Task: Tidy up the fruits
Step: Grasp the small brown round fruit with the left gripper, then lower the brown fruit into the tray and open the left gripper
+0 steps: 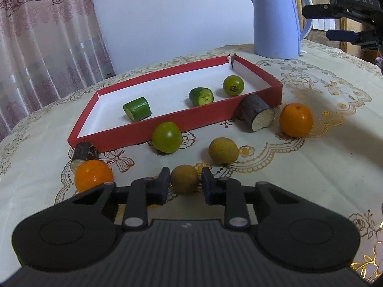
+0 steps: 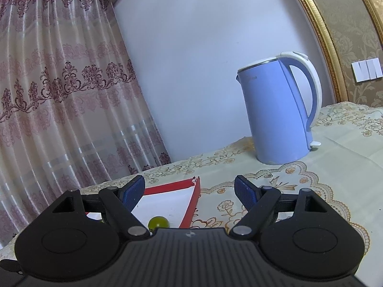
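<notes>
Fruit lies scattered on my tablecloth (image 1: 311, 167) in front of a red tray (image 1: 153, 131). Nearest to me, the left gripper (image 1: 184, 184) is clamped on a small brownish-yellow round fruit (image 1: 184, 178); both fingers (image 1: 162, 186) press its sides, and it sits low, at or just above the cloth. It is round, so I can read no long axis on it.

Just left of that grip sits an orange (image 1: 93, 175), touching a dark cut log piece (image 1: 83, 154) behind it, whose pale cut end faces toward me and down. Right of the grip and a little farther is a yellow round fruit (image 1: 223, 150). Beyond it a green round fruit (image 1: 166, 137) rests against the tray's near wall. Farther right, a second dark cut piece (image 1: 257, 113) leans at the tray's near right corner, its long axis running from the tray toward me and its pale cut face turned my way. A second orange (image 1: 296, 120) stands just beside it, stem dimple up.

Inside the tray I see three green things: a cut piece (image 1: 137, 108) on the left lying on its side, another cut piece (image 1: 201, 96) in the middle with its cut face toward the right, and a round green fruit (image 1: 233, 85) near the right wall.

My right gripper (image 2: 190, 191) hangs above the tray's far corner with its blue fingers (image 2: 134, 191) spread wide and nothing between them. A blue kettle (image 2: 275, 114) stands at the back of the table.
</notes>
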### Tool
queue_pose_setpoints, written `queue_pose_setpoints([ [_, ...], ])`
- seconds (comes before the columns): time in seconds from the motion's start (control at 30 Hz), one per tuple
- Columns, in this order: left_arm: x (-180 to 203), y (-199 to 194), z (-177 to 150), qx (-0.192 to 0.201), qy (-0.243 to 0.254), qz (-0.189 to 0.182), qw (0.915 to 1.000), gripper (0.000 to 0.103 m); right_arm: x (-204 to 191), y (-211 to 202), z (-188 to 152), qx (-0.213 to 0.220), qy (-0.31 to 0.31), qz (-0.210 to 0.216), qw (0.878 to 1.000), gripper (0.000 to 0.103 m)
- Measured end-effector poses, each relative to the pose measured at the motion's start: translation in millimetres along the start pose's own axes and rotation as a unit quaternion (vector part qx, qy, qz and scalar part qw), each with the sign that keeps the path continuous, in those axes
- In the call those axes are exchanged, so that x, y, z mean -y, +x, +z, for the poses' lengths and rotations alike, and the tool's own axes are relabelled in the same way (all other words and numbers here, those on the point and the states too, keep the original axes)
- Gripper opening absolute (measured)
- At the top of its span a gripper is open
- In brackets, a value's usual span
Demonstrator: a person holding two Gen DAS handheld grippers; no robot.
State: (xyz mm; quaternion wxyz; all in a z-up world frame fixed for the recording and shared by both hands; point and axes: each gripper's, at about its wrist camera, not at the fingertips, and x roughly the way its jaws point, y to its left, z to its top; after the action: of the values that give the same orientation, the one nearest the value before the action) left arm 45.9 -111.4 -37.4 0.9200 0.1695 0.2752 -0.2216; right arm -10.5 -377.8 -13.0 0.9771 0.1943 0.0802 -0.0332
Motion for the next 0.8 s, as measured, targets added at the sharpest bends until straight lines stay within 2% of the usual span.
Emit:
queue_pose_setpoints([
  [0.3, -5.3, -10.8, 4.1, 0.016, -0.010, 0.015, 0.9997, 0.025, 0.1, 1.7, -2.1, -0.001, -0.007, -0.007, 1.000, 0.082],
  [0.5, -21.1, -15.4, 39.8, 0.050, -0.010, 0.045, 0.9977, 0.025, -1.1, 2.2, -4.5, -0.004, -0.009, -0.006, 1.000, 0.082],
  [0.63, -37.6, 4.4, 68.1, 0.053, -0.021, 0.069, 0.9960, 0.025, -2.1, 4.8, -4.9, -0.007, -0.011, -0.006, 1.000, 0.082],
  [0.8, -59.1, 46.2, 80.4, 0.019, -0.051, 0.085, 0.9949, 0.025, -1.9, 5.0, -4.7, -0.008, -0.010, -0.005, 1.000, 0.082],
])
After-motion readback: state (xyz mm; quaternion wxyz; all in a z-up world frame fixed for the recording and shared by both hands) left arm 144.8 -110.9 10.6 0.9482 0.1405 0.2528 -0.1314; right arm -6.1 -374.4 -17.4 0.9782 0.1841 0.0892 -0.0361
